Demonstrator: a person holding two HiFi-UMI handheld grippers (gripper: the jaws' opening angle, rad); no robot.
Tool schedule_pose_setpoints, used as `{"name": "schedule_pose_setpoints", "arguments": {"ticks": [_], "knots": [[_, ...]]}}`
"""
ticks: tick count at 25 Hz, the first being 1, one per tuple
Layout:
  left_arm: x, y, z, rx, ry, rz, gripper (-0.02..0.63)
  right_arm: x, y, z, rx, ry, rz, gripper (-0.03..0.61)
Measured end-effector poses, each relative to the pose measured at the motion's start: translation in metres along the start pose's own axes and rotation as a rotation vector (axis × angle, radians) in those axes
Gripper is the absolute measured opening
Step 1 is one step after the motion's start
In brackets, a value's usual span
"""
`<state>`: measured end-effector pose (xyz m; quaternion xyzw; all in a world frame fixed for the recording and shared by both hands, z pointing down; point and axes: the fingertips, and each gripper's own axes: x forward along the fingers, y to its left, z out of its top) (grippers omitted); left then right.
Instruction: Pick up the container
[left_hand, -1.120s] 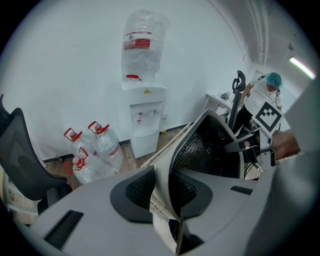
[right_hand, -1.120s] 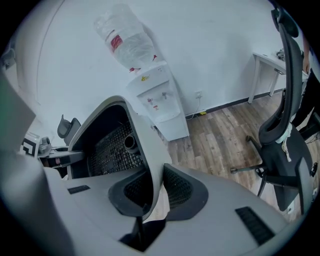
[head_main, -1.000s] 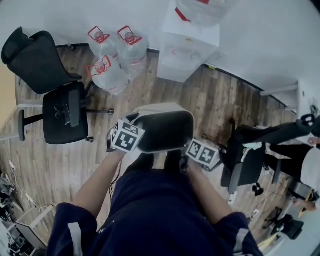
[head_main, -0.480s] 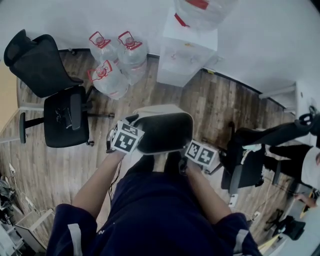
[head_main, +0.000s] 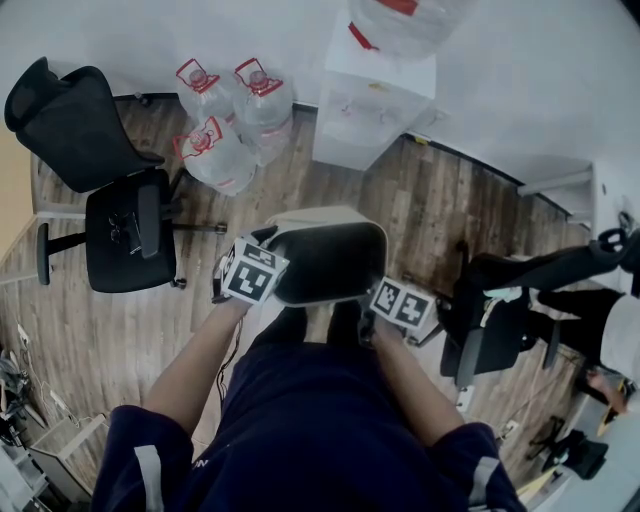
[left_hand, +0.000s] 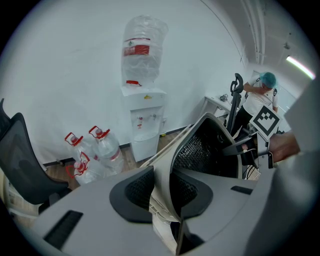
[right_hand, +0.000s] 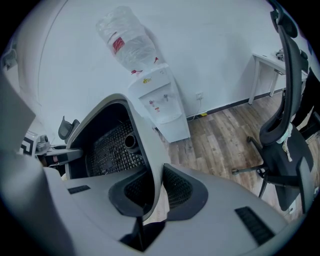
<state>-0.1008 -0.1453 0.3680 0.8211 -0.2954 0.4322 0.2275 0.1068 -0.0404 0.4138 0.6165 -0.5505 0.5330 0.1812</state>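
Simultaneously, left gripper (left_hand: 161, 192) and right gripper (right_hand: 159, 192) pinching container (head_main: 322, 216) at opposite rims; red bottle label (left_hand: 138, 48) showing illegible print.

The container (head_main: 325, 260) at the centre of the frame is cream outside and black inside, with a fine mesh pattern on its inner wall. The left hand-held gripper (left_hand: 161, 190) and right hand-held gripper (right_hand: 155, 192) are light grey with black dimpled pads. Each cube (head_main: 250, 272) carries black-and-white square markers. At the upper left, the clear water bottles (head_main: 235, 115) have red caps and the chair (head_main: 120, 225) is black. The dispenser (head_main: 375, 95) is white. The floor (head_main: 440, 215) is brown wood planking. The clothes (head_main: 310, 420) are dark navy with pale sleeve stripes.
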Motion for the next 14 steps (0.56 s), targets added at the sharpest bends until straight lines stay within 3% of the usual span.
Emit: {"name": "schedule_pose_setpoints", "arguments": {"ticks": [14], "knots": [[0.015, 0.006, 0.020, 0.001, -0.009, -0.004, 0.092, 0.010, -0.006, 0.020, 0.009, -0.014, -0.004, 0.064]]}}
